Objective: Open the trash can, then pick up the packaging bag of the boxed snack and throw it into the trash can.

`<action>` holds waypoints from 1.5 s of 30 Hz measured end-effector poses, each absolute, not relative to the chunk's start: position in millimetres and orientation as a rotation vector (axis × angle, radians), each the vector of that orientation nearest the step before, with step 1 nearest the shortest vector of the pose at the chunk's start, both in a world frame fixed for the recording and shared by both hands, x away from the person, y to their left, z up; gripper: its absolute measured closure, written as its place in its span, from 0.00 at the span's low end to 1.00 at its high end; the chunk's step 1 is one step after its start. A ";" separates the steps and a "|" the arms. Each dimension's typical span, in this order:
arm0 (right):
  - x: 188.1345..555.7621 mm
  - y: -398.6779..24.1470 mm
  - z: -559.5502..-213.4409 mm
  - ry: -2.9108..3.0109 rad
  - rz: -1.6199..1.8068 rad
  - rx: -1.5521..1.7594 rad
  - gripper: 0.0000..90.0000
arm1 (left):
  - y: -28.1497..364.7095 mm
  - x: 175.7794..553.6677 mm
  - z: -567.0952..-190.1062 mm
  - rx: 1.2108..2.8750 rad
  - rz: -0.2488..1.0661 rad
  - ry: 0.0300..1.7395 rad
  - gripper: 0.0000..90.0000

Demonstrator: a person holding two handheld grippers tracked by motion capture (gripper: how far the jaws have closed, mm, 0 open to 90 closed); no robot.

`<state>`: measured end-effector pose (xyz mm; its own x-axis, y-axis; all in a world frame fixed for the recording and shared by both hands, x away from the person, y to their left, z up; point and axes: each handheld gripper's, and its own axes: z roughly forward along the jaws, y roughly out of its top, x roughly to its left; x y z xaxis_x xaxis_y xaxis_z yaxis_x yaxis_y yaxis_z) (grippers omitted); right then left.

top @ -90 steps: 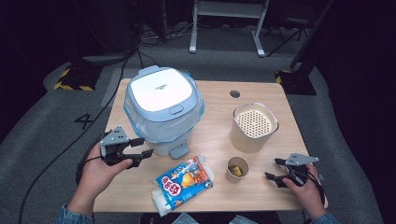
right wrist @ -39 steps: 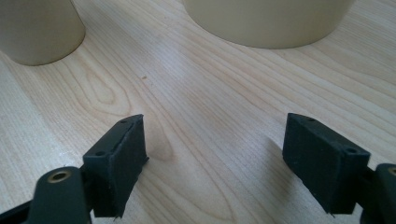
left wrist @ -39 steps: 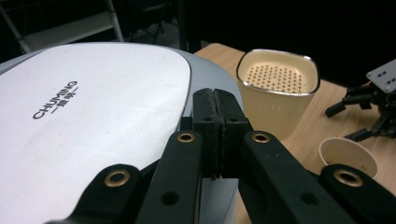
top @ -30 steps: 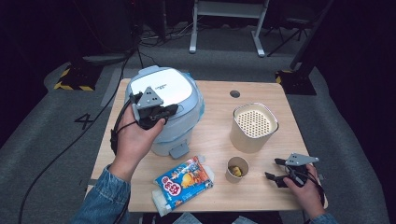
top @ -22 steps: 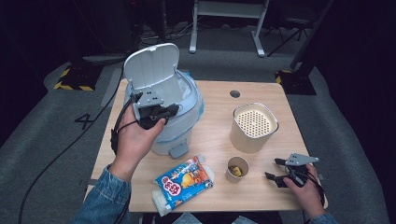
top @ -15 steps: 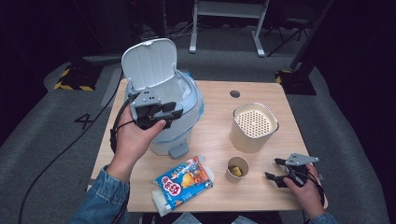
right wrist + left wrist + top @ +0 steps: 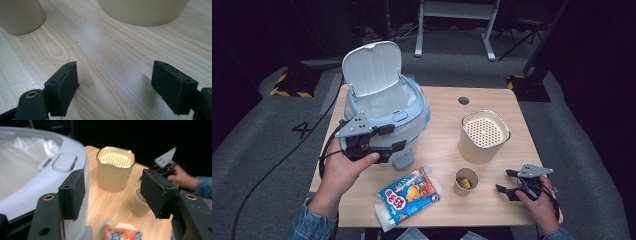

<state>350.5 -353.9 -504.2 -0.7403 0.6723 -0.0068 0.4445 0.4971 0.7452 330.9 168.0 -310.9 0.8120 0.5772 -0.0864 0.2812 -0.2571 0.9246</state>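
A white and pale blue cooker [image 7: 412, 131] stands at the table's left with its lid [image 7: 372, 67] hinged up at the back. Its inside [image 7: 22, 162] looks lined with pale crinkled film, and a latch button [image 7: 63, 161] sits on the front rim. My left gripper [image 7: 394, 138] hovers against the cooker's front wall. Its jaws have just been opening, and nothing is between them [image 7: 112, 193]. My right gripper [image 7: 504, 181] rests open at the table's front right, with bare wood between its pads [image 7: 115, 85].
A beige container with a perforated top [image 7: 483, 136] stands right of the cooker. A small cup [image 7: 466, 181] with something yellow inside sits in front of it. A colourful snack packet [image 7: 409, 196] lies near the front edge of the wooden table [image 7: 442, 105].
The cooker's lid has swung from flat shut to upright. My left gripper has come down off the cooker's top to its front, and its jaws have spread. The right hand has stayed put.
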 end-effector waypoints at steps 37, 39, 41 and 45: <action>350.6 -354.0 -504.2 2.448 1.089 0.941 0.24 | 158.5 338.4 -458.5 2.130 0.102 0.825 0.58; 350.6 -354.0 -504.2 2.448 1.089 0.941 0.24 | 157.7 340.0 -462.6 2.149 0.100 0.831 0.59; 350.6 -354.0 -504.2 2.448 1.089 0.941 0.24 | 156.7 342.3 -467.0 2.167 0.055 0.831 0.61; 350.6 -354.0 -504.2 2.448 1.089 0.942 0.24 | 154.2 343.3 -471.3 2.202 0.007 0.840 0.65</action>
<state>350.6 -354.0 -504.2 -0.7401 0.6724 -0.0073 0.4448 0.4976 0.7447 343.3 154.2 -471.3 0.7830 0.5709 -0.2470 0.5664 -0.4902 0.6624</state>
